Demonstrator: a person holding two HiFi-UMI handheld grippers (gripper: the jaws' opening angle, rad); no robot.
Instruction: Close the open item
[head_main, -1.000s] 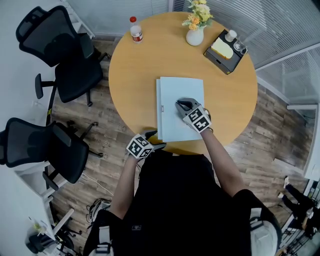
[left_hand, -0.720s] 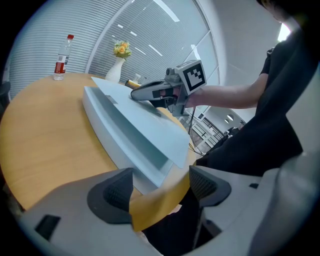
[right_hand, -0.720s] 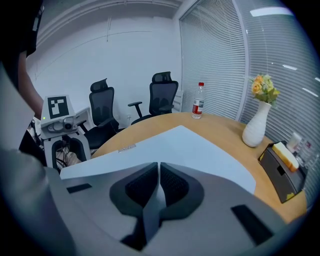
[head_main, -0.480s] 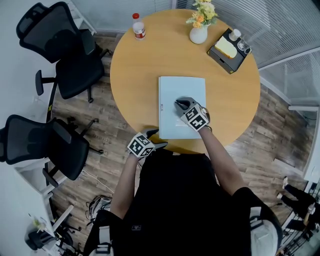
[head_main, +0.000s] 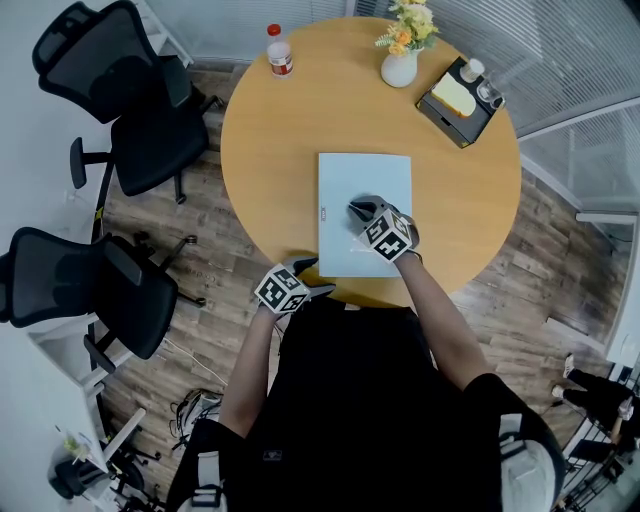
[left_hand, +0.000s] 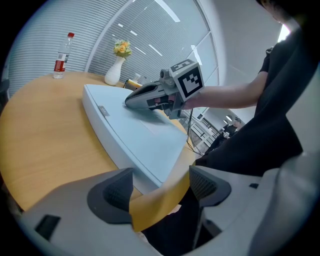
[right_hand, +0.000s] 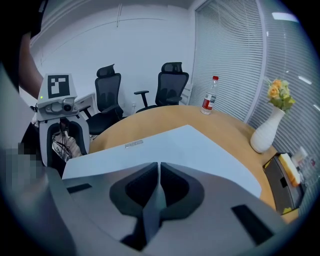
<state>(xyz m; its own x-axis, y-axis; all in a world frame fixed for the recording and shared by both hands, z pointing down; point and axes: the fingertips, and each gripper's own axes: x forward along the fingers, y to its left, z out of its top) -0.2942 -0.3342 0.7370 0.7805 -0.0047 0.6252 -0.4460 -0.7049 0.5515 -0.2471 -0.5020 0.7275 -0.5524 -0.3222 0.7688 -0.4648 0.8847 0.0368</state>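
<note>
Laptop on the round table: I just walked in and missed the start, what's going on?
A person works a gripper in each hand. The right gripper, jaws together, rests on the lid of the laptop, which lies flat and looks shut. The left gripper hangs open by the near edge of the table, holding nothing.

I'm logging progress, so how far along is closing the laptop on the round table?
Looks done: the laptop lies flat on the table, lid down with no gap showing. In hand: the right gripper rests on the lid, fingers together; the left gripper hangs open and empty at the near edge. Left: probably only lifting the right gripper away.
</note>
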